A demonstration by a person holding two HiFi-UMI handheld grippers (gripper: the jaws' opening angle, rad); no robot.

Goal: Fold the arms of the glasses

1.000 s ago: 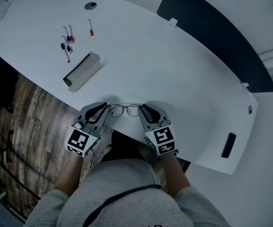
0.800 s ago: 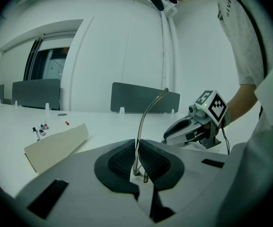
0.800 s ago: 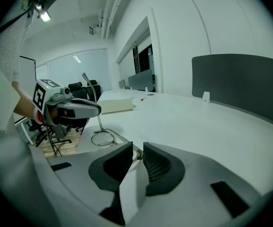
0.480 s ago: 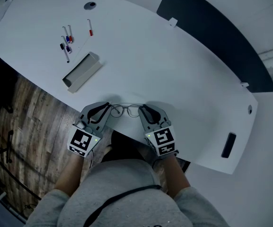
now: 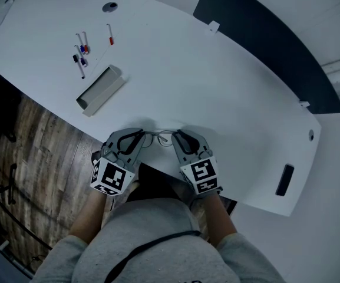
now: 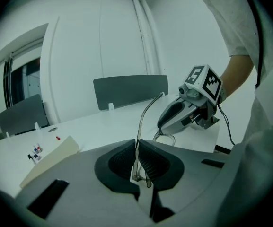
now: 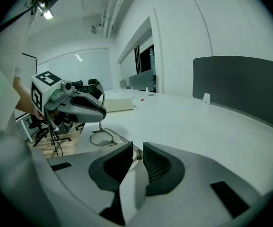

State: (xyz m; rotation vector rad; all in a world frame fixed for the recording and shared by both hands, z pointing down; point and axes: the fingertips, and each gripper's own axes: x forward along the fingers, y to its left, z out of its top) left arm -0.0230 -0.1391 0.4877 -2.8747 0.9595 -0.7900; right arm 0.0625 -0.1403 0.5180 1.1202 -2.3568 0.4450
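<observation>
Thin wire-rimmed glasses lie at the near edge of the white table, between my two grippers. My left gripper is shut on the tip of the glasses' left arm, which rises from the pads and curves toward the lenses. My right gripper holds the other end of the frame; in the right gripper view that corner sits between its jaws, and one lens lies under my left gripper.
A long open box and several markers lie at the table's far left. A dark divider panel stands along the far edge. A black slot is at the right. Wooden floor shows past the near edge.
My left gripper has rolled and shifted right toward the right gripper, carrying the glasses' arm with it. The right gripper and the frame have stayed put.
</observation>
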